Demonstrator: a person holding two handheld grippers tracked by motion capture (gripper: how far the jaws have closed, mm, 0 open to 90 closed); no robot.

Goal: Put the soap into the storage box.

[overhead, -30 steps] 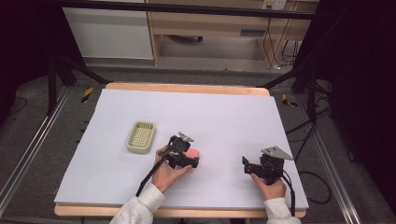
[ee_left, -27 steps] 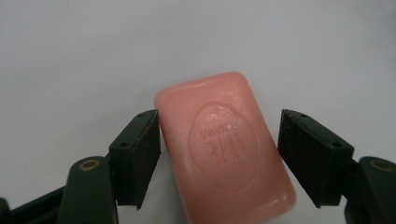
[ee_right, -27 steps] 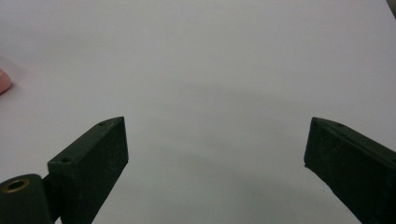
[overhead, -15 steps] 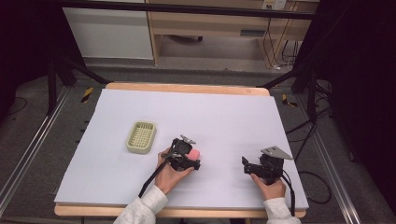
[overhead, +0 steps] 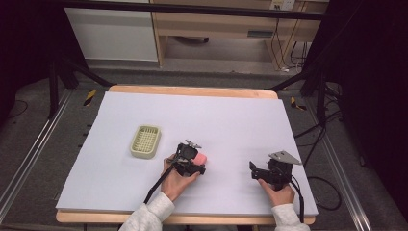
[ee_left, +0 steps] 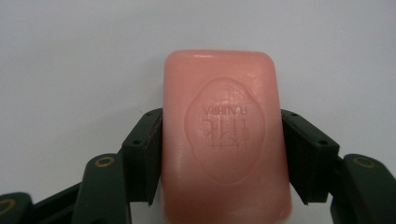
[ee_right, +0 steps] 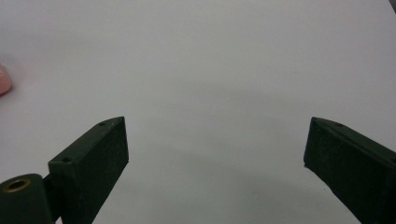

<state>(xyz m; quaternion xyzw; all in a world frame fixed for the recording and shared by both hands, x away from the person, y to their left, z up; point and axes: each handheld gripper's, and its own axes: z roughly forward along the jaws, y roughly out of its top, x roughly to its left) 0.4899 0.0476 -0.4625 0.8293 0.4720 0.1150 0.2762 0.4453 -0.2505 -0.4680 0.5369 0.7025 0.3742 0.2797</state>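
A pink bar of soap (ee_left: 219, 135) with a stamped emblem sits between the jaws of my left gripper (ee_left: 222, 114), which press on its two long sides. In the high view that left gripper (overhead: 192, 161) and the soap (overhead: 200, 158) are at the table's near middle, just above the white sheet. A pale yellow-green slotted soap dish (overhead: 145, 141) lies to their left and a little farther back. My right gripper (overhead: 254, 169) rests low near the front right. Its jaws stand wide apart over bare sheet in the right gripper view (ee_right: 215, 126), where a sliver of the soap (ee_right: 3, 80) shows at the left edge.
A white sheet (overhead: 231, 120) covers the wooden table (overhead: 192, 90). Cables trail from both grippers toward the near edge. Dark frame legs and a cabinet stand beyond the far edge.
My left gripper, with the soap, has drifted slightly toward the near edge. The right gripper has stayed put.
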